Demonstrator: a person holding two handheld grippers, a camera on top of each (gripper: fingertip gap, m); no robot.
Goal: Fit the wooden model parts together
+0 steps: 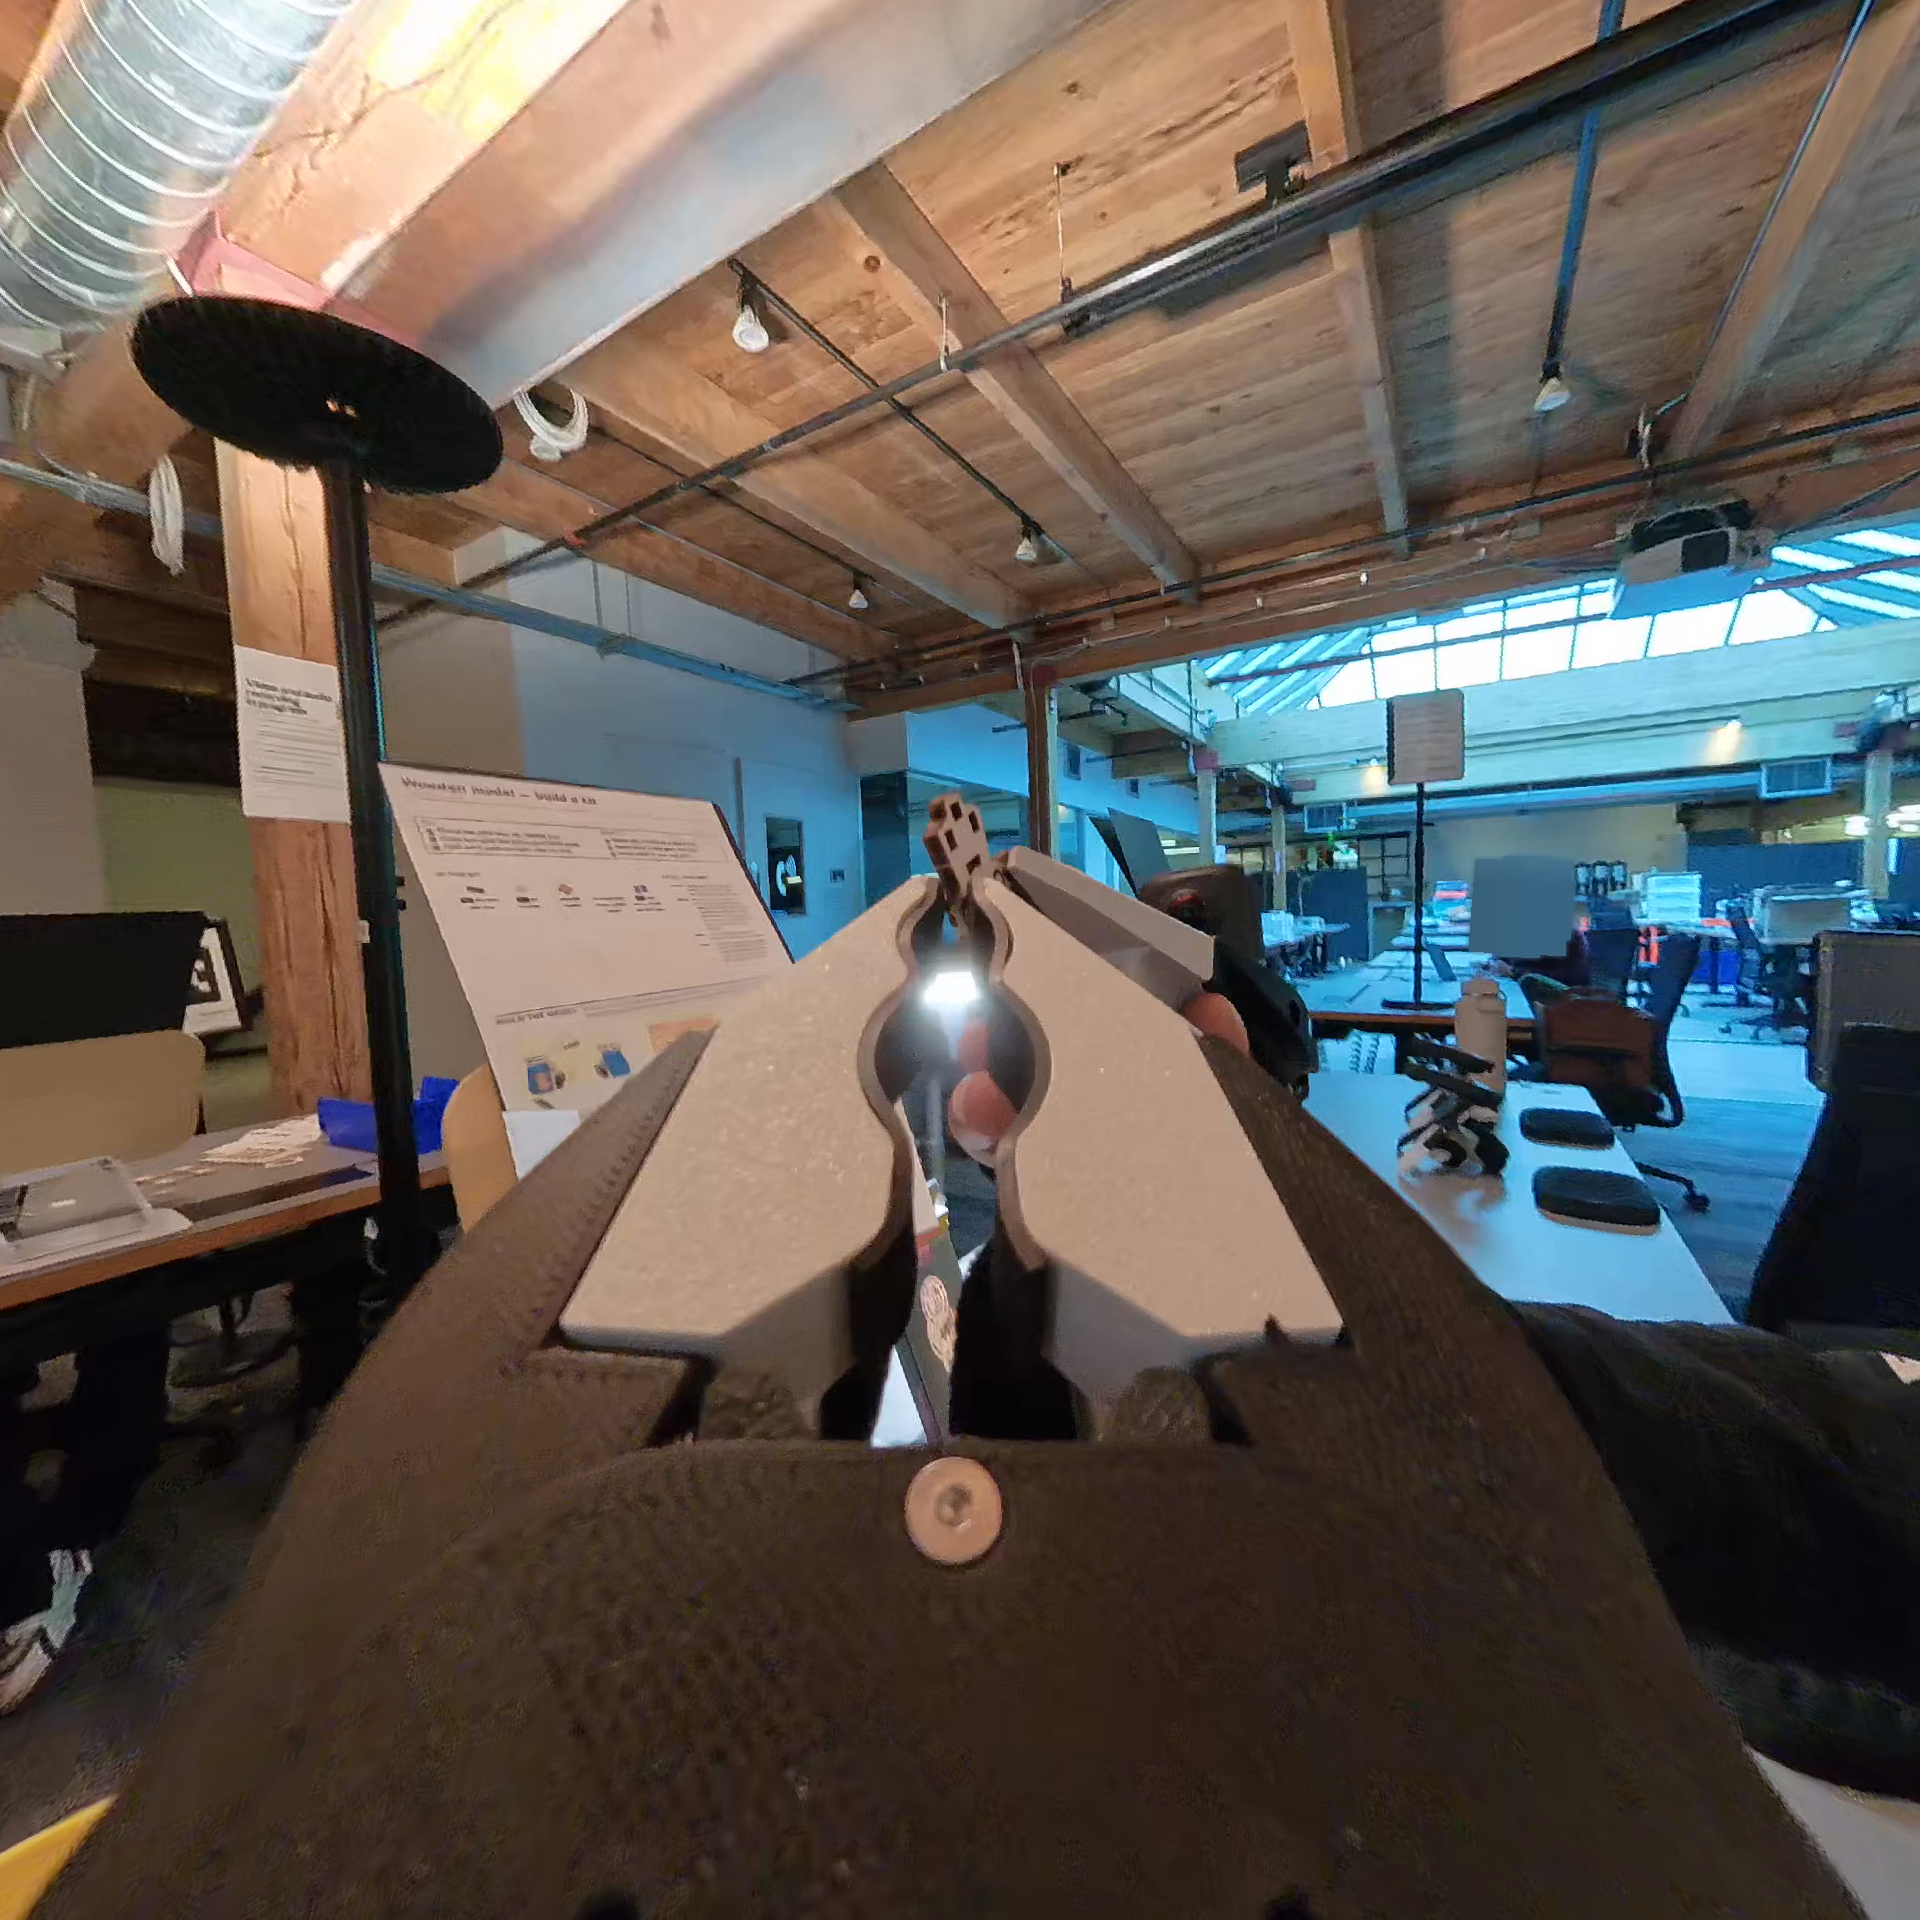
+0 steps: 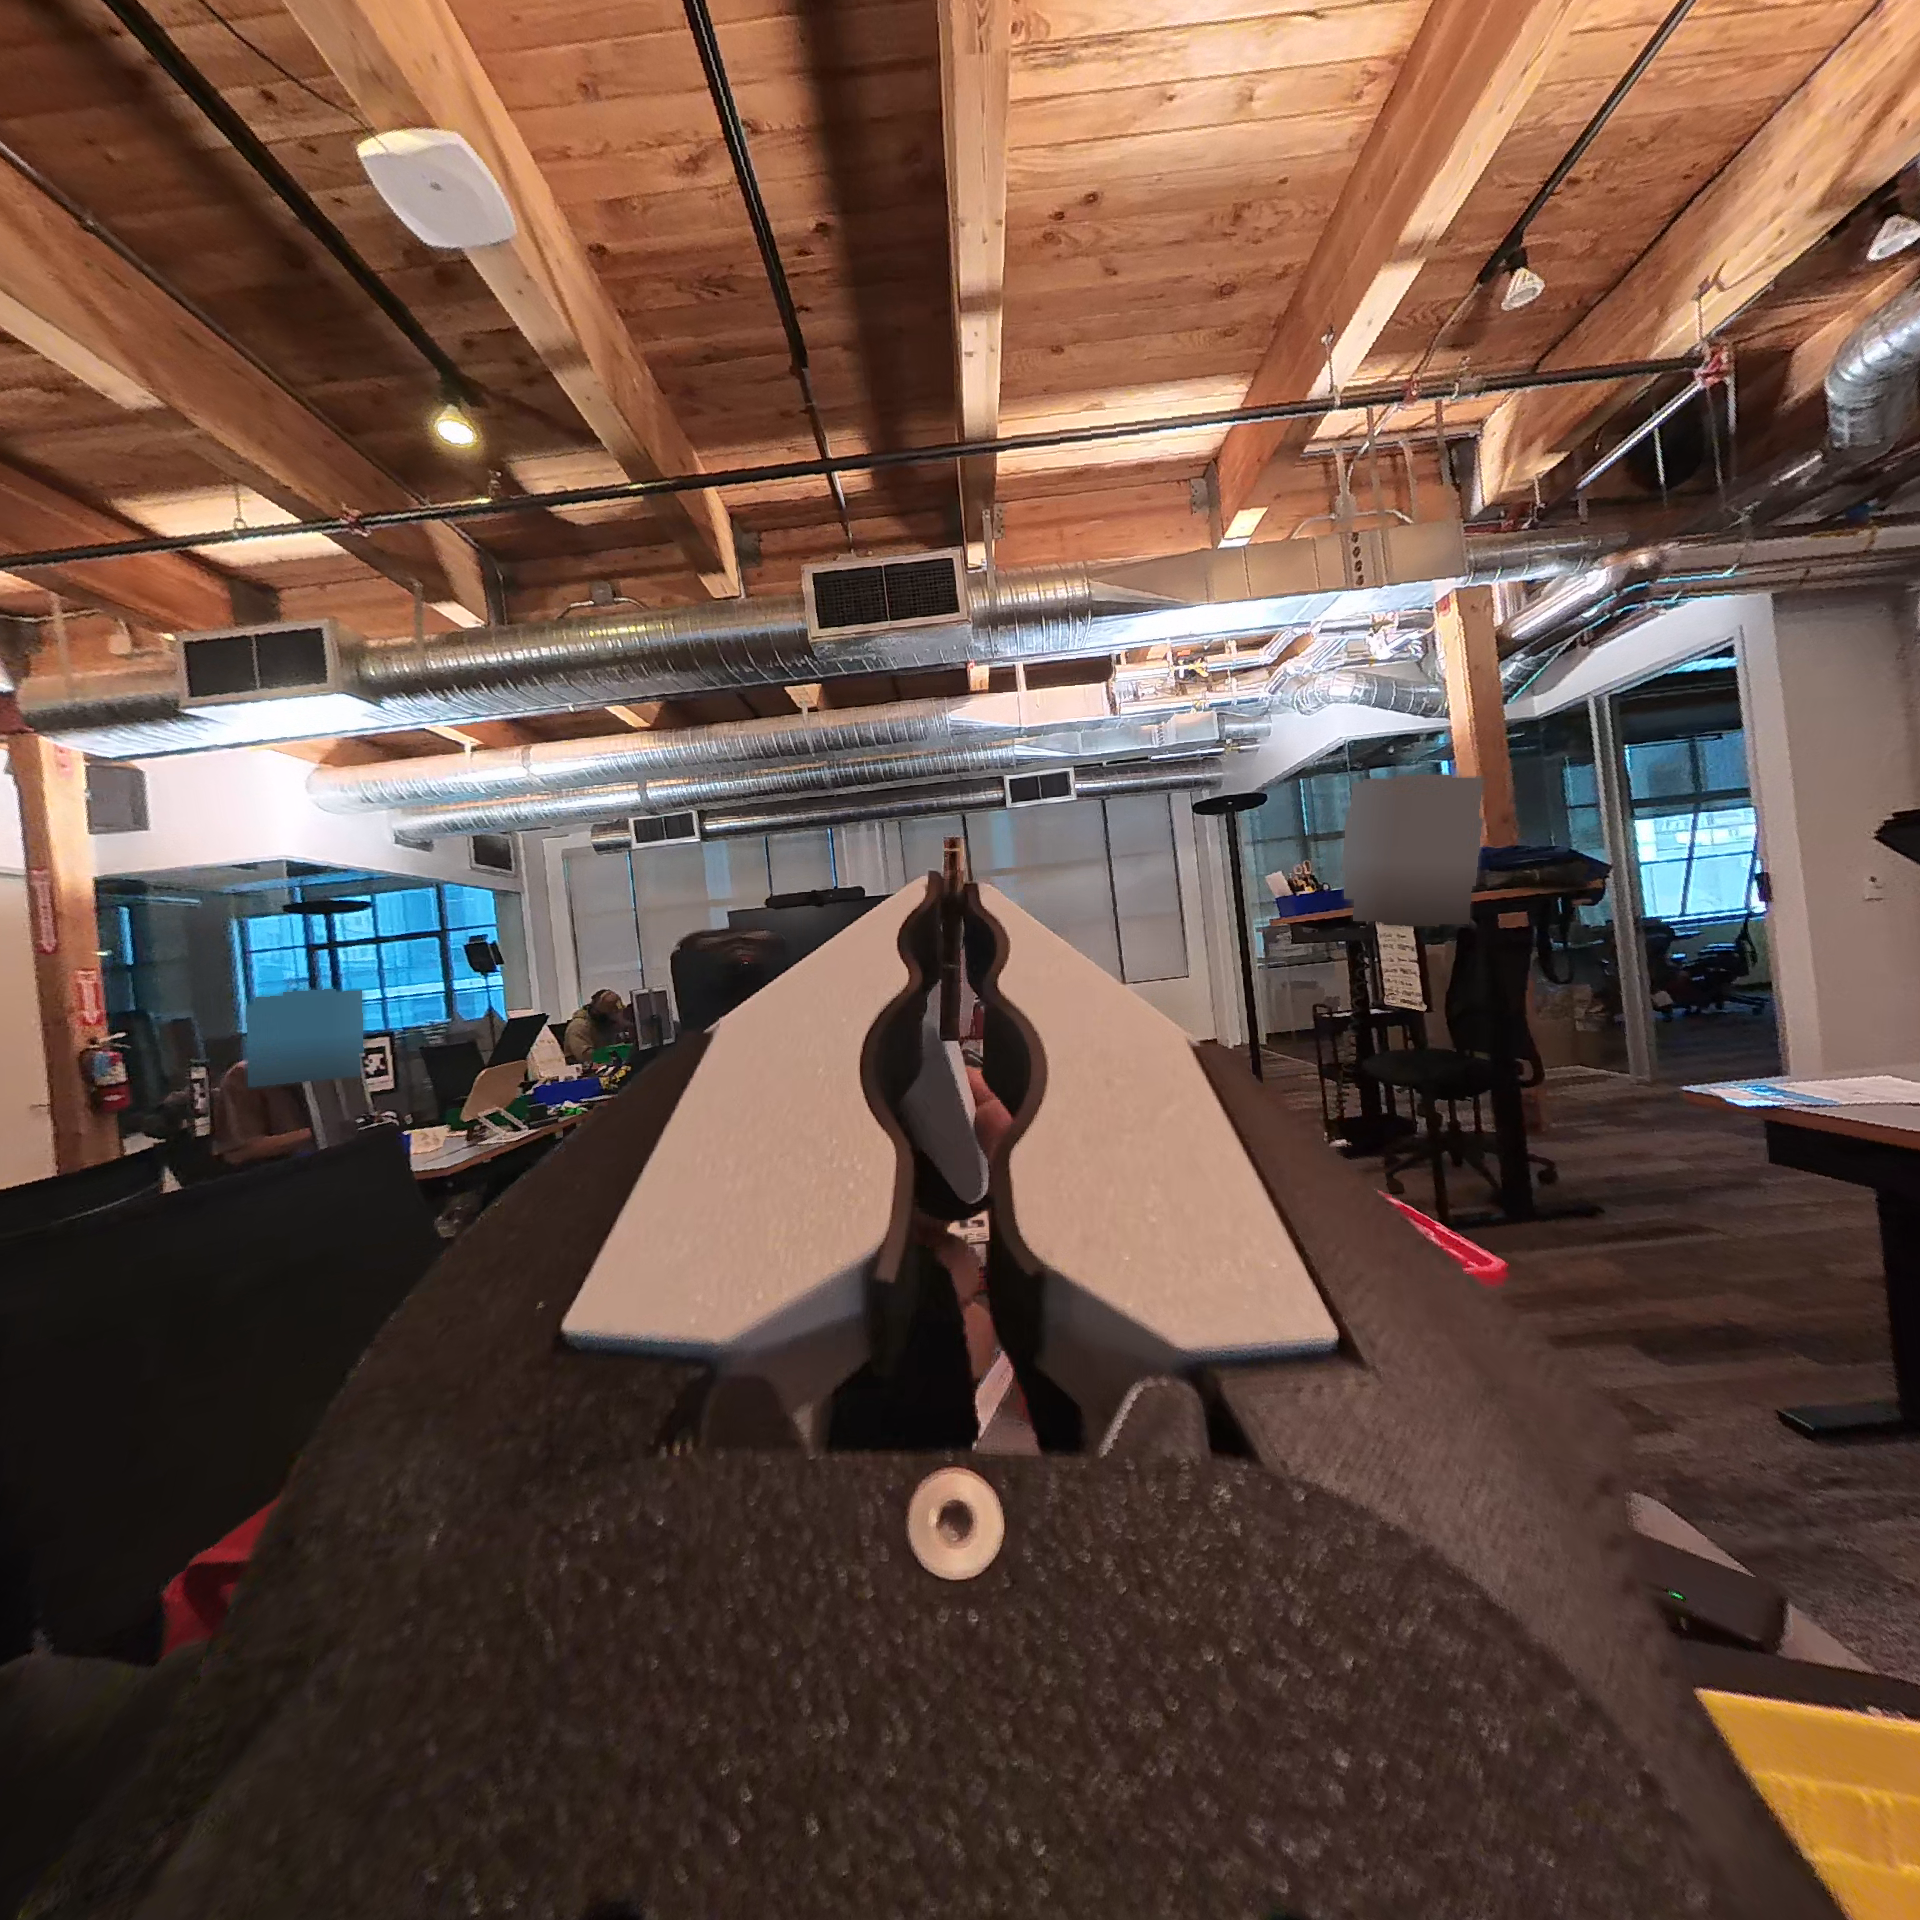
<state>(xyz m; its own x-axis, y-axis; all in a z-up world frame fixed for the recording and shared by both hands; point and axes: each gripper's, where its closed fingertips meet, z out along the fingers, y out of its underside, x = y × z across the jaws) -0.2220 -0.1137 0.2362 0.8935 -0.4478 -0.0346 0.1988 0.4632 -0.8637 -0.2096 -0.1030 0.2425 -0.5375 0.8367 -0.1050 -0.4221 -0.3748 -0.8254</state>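
In the left wrist view, my left gripper is shut on a small dark wooden part with notched, stepped edges that sticks up past the fingertips. The other gripper's grey fingers come in from the right and meet the same part. In the right wrist view, my right gripper is shut on a thin wooden part seen edge-on, with only its tip showing above the fingertips. Both grippers are raised and tilted up toward the ceiling. A person's fingers show through the gap between the left jaws.
A black floor lamp and an instruction board stand to the left. A white table with black pads lies to the right. Desks, office chairs and seated people fill the room behind. A yellow object lies at bottom right. Both grippers' tips are close together, under 4 cm apart.
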